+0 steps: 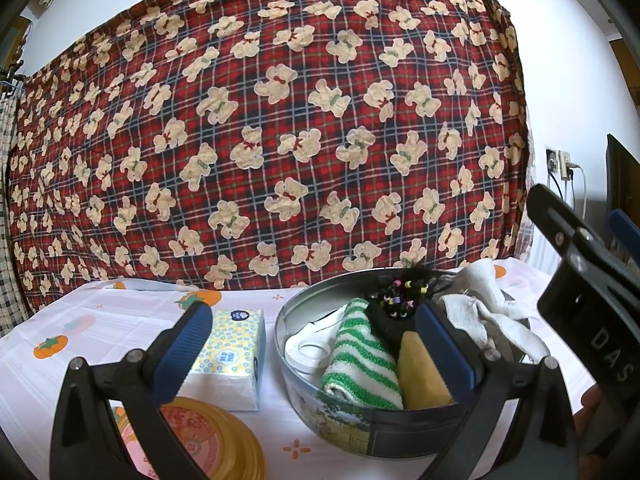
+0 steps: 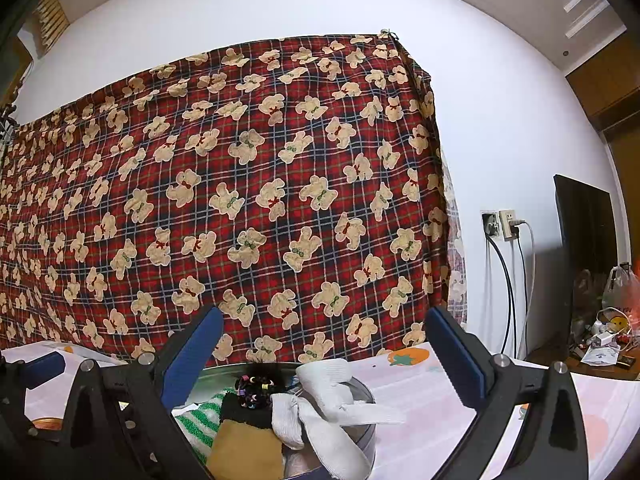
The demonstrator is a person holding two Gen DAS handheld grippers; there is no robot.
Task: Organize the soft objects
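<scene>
A round metal tin (image 1: 320,412) stands on the table, holding a green-and-white striped towel (image 1: 360,364), a yellow sponge (image 1: 420,372), a black piece with coloured hair ties (image 1: 400,300), a roll of white tape (image 1: 308,350) and a white cloth (image 1: 488,312) draped over its right rim. My left gripper (image 1: 312,340) is open just above the tin's near-left side, nothing between its fingers. A packet of tissues (image 1: 232,356) lies left of the tin. My right gripper (image 2: 324,344) is open above the tin (image 2: 360,436), over the white cloth (image 2: 332,404).
An amber round lid or jar (image 1: 208,436) sits at the near left. The table has a white cloth with orange fruit prints (image 1: 80,332). A red plaid bear blanket (image 1: 280,120) hangs behind. A dark screen (image 2: 588,240), wall sockets with cables (image 2: 500,224) and clutter stand at right.
</scene>
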